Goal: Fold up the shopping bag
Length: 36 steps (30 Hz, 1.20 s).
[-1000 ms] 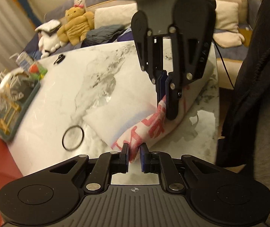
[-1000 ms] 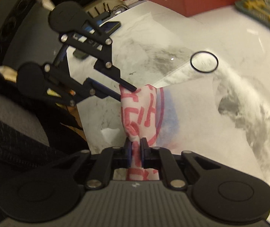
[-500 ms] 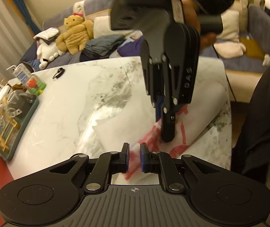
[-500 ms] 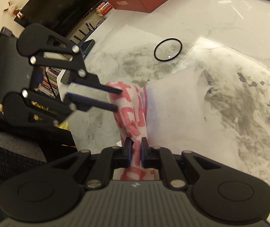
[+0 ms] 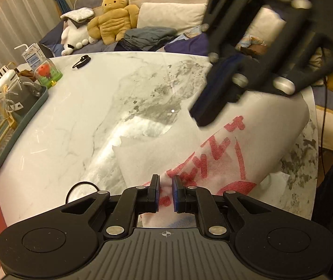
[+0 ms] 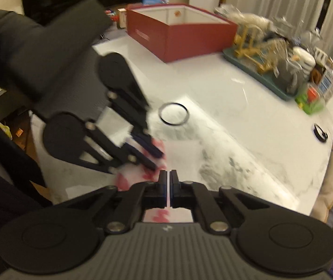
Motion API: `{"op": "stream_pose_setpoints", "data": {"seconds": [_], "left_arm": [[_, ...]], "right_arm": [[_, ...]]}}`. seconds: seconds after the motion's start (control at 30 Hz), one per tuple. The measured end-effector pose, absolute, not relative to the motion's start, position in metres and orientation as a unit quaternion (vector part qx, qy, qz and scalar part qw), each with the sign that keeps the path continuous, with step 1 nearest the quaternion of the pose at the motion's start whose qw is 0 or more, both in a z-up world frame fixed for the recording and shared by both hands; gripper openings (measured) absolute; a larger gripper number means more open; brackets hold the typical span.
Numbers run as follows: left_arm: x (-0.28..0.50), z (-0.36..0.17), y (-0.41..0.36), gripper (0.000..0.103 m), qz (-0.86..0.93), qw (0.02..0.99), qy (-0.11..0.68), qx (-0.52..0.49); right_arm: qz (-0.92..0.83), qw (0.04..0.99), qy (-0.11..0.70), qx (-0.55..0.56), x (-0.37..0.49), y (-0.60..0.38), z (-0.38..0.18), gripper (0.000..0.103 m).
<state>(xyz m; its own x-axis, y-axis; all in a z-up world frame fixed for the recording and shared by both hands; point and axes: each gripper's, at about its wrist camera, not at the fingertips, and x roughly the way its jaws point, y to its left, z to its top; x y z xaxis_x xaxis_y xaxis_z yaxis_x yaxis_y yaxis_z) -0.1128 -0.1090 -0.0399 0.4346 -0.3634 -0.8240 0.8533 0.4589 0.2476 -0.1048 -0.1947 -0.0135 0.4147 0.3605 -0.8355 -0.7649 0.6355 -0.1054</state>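
Round white marble worktop (image 5: 77, 126): one black ring (image 6: 173, 113), one red open box (image 6: 180, 35), one teal cluttered tray (image 5: 23, 116). Left gripper (image 5: 165, 192) jaws narrow, pinching white red-printed shopping bag (image 5: 213, 158); right gripper (image 6: 168, 182) jaws closed, empty.

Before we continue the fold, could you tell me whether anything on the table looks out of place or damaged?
The shopping bag is bunched and twisted into a rough roll, not lying flat, and its white edge at the left looks ragged. A loose black ring lies on the marble table just beyond it. Nothing appears spilled.

White shopping bag (image 5: 213, 161), red print; grey-veined white marble table (image 5: 101, 107); red box (image 6: 180, 32).
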Motion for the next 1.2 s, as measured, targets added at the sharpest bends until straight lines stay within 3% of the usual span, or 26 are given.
{"op": "stream_pose_setpoints", "data": {"seconds": [0.13, 0.4, 0.5, 0.53, 0.57, 0.63, 0.7, 0.8, 0.87, 0.93, 1.03, 1.2], "left_arm": [[-0.116, -0.037, -0.104, 0.01, -0.331, 0.809, 0.417, 0.251], [-0.102, -0.035, -0.087, 0.01, -0.321, 0.795, 0.49, 0.157], [-0.084, -0.034, -0.083, 0.01, -0.328, 0.777, 0.521, 0.131], [-0.082, -0.034, -0.083, 0.01, -0.33, 0.77, 0.531, 0.127], [-0.079, -0.034, -0.083, 0.01, -0.331, 0.765, 0.538, 0.124], [-0.076, -0.035, -0.083, 0.01, -0.327, 0.759, 0.551, 0.115], [-0.071, -0.036, -0.082, 0.01, -0.32, 0.754, 0.564, 0.1], [-0.065, -0.04, -0.079, 0.01, -0.312, 0.75, 0.579, 0.076], [-0.06, -0.045, -0.076, 0.01, -0.309, 0.748, 0.585, 0.051], [-0.055, -0.051, -0.073, 0.01, -0.305, 0.746, 0.592, 0.025], [-0.062, -0.056, -0.066, 0.01, -0.299, 0.742, 0.6, 0.0], [-0.088, -0.055, -0.046, 0.01, -0.291, 0.776, 0.559, 0.012]], "right_arm": [[0.31, 0.789, 0.424, -0.319, -0.124, -0.182, -0.052, 0.001], [0.35, 0.768, 0.422, -0.331, -0.126, -0.184, -0.048, 0.003], [0.403, 0.744, 0.396, -0.356, -0.139, -0.183, -0.034, 0.025], [0.423, 0.731, 0.385, -0.372, -0.145, -0.183, -0.03, 0.036], [0.429, 0.72, 0.385, -0.387, -0.148, -0.18, -0.033, 0.037], [0.434, 0.696, 0.392, -0.418, -0.152, -0.174, -0.042, 0.027], [0.422, 0.685, 0.368, -0.467, -0.158, -0.171, -0.056, 0.027], [0.405, 0.68, 0.304, -0.531, -0.17, -0.171, -0.068, 0.042], [0.401, 0.676, 0.292, -0.545, -0.17, -0.175, -0.071, 0.041], [0.408, 0.673, 0.3, -0.539, -0.166, -0.182, -0.073, 0.021], [0.429, 0.682, 0.366, -0.466, -0.137, -0.187, -0.063, 0.018], [0.464, 0.687, 0.53, -0.176, -0.047, -0.233, -0.057, 0.015]]}}
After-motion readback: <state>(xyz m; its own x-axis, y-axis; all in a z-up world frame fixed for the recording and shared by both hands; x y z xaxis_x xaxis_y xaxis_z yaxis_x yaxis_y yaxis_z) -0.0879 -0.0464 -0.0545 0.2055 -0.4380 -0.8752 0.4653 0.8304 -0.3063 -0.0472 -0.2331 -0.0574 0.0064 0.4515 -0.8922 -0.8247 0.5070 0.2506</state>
